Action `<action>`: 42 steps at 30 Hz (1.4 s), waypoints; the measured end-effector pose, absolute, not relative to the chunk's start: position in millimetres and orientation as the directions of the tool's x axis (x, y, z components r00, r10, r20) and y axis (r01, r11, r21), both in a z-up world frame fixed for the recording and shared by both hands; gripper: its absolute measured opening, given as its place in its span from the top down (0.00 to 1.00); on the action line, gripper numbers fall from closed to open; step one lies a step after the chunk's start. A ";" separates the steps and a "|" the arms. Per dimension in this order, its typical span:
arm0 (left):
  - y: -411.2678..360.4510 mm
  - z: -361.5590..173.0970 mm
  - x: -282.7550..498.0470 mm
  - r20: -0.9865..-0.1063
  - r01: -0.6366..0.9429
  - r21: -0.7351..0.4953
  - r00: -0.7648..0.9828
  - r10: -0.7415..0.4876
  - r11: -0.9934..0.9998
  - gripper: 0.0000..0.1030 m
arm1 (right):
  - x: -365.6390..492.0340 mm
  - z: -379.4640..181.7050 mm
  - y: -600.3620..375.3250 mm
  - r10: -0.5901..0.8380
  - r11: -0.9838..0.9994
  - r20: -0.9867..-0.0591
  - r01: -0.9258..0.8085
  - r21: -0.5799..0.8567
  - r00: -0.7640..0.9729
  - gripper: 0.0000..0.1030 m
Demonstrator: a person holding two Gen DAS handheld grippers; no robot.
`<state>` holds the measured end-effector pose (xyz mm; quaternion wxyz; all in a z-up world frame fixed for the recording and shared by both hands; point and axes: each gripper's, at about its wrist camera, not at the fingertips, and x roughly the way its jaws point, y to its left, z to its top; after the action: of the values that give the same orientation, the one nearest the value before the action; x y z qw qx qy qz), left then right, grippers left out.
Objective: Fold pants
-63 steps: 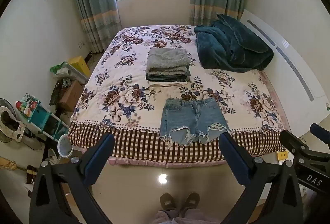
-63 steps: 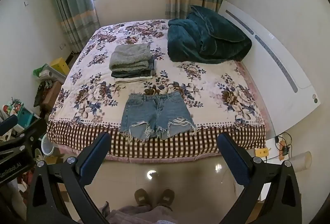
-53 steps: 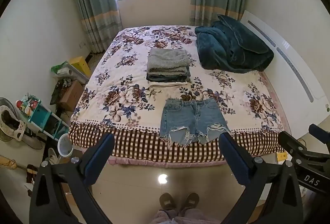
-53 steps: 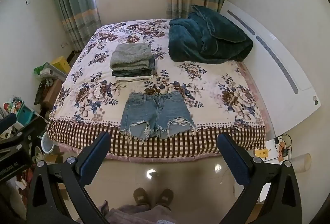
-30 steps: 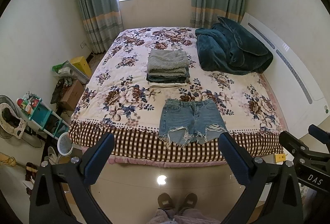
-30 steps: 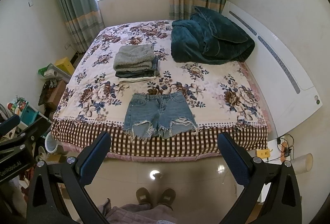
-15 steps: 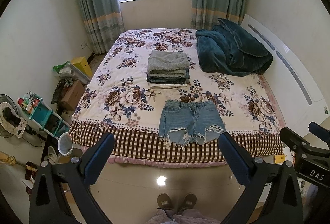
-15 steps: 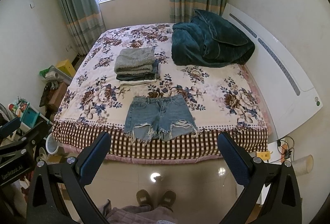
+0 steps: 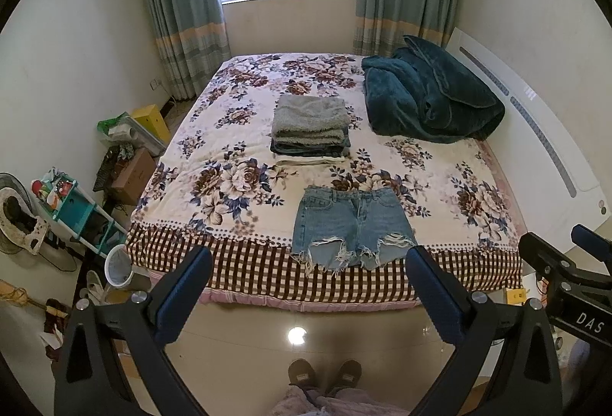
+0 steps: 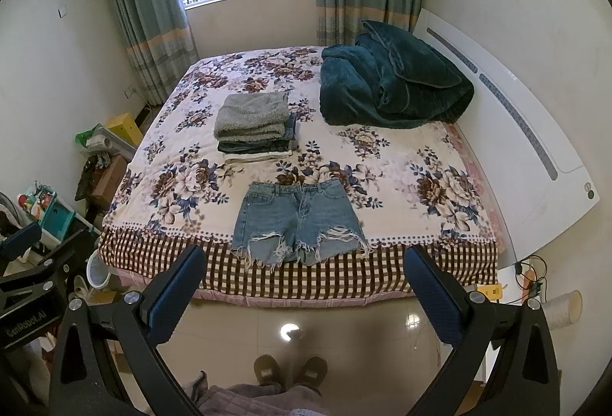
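Note:
Blue denim shorts point(image 9: 350, 224) lie flat near the foot edge of a floral bed point(image 9: 237, 182), waistband away from me, frayed hems toward me; they also show in the right wrist view point(image 10: 296, 221). A stack of folded clothes point(image 9: 310, 127) sits behind them, also in the right wrist view point(image 10: 254, 125). My left gripper point(image 9: 308, 287) is open and empty, held well back over the floor. My right gripper point(image 10: 302, 286) is open and empty, also back from the bed.
A dark teal blanket point(image 9: 428, 98) is piled at the bed's far right by the white headboard point(image 9: 535, 132). Boxes, a teal shelf point(image 9: 72, 201) and a white bin point(image 9: 118, 265) crowd the floor at left. Tiled floor point(image 9: 298, 331) and slippers lie below.
Both grippers have drifted slightly back and up from the bed, so the bed sits a little higher in view. The shorts and stack have not moved.

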<state>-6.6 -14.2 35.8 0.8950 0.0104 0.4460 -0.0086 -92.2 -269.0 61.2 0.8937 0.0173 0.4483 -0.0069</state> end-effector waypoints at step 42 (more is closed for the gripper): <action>-12.7 -24.5 84.5 -0.794 0.021 0.063 0.607 0.037 0.998 0.00 | 4.1 -1.2 -264.1 -0.041 0.987 -0.828 0.151 0.054 0.560 0.00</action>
<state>84.5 -12.7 -24.5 0.8956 0.0327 0.4435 0.0044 4.1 -264.1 -1.2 0.8810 0.0594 0.4661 -0.0545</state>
